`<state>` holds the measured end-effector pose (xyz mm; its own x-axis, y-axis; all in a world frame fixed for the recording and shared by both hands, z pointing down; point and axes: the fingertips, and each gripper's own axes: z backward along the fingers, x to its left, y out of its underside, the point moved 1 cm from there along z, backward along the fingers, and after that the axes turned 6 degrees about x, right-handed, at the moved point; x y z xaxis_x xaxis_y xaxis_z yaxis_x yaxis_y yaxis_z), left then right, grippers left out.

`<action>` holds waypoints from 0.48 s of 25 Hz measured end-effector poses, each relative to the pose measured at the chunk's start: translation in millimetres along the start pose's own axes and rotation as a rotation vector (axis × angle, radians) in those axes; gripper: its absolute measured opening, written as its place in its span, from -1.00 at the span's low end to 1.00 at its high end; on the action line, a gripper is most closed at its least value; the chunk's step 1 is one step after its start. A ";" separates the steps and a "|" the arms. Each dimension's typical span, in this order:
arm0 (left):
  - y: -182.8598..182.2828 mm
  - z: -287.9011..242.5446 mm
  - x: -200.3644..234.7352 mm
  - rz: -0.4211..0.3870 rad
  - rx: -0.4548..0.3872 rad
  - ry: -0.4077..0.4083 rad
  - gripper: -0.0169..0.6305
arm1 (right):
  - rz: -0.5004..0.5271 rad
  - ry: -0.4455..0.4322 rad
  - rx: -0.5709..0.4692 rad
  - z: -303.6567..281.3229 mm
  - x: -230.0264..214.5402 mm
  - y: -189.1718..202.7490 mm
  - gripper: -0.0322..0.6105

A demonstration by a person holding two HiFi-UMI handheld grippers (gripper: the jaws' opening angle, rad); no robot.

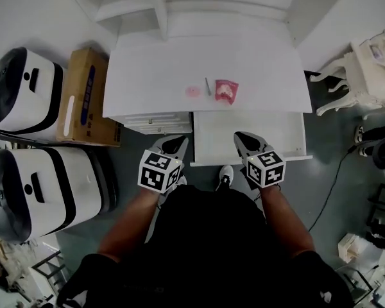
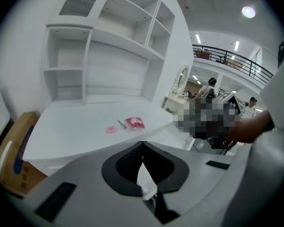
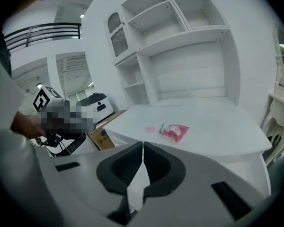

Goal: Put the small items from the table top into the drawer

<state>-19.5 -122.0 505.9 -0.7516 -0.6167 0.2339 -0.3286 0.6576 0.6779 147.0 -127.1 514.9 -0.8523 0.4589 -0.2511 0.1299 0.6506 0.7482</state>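
Note:
Three small items lie on the white table top (image 1: 147, 76): a pink round disc (image 1: 192, 91), a thin dark stick (image 1: 208, 86) and a red-pink packet (image 1: 226, 90). The open white drawer (image 1: 250, 136) juts out below them, with nothing showing inside. My left gripper (image 1: 178, 141) hangs shut in front of the table edge, left of the drawer, and holds nothing. My right gripper (image 1: 239, 136) is shut over the drawer's front part, also holding nothing. The left gripper view shows the disc (image 2: 111, 129), stick (image 2: 121, 124) and packet (image 2: 135, 123); the right gripper view shows the disc (image 3: 150, 129) and packet (image 3: 175, 132).
A white hutch with shelves (image 1: 199, 5) stands at the table's back. A drawer unit (image 1: 157, 122) sits under the table's left side. A cardboard box (image 1: 83, 95) and two white machines (image 1: 25, 88) (image 1: 38, 191) stand at the left. An ornate white chair (image 1: 366, 69) is at the right.

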 end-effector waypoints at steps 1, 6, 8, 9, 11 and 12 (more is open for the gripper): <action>-0.7 -2.7 -2.1 0.012 0.001 -0.010 -0.91 | 0.009 -0.012 0.007 -2.4 -4.4 -1.1 -0.81; 1.2 -6.8 -11.7 0.060 0.008 -0.071 -0.91 | 0.041 -0.079 0.033 -15.1 -17.8 -3.1 -0.81; 1.3 -7.5 -14.7 0.072 0.007 -0.092 -0.91 | 0.056 -0.088 0.040 -20.9 -23.5 -2.8 -0.81; 1.4 -7.6 -16.4 0.077 0.006 -0.099 -0.91 | 0.066 -0.085 0.044 -23.6 -26.9 -2.6 -0.81; 2.8 -7.0 -19.3 0.085 0.004 -0.109 -0.91 | 0.088 -0.068 0.055 -29.5 -33.6 -2.0 -0.81; 3.8 -6.4 -20.3 0.086 0.007 -0.112 -0.91 | 0.101 -0.057 0.062 -32.8 -36.7 -2.0 -0.81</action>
<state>-1.8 -109.7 508.2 -0.8361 -0.5061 0.2117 -0.2636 0.7091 0.6540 161.4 -165.0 542.8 -0.8031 0.5566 -0.2126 0.2462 0.6349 0.7323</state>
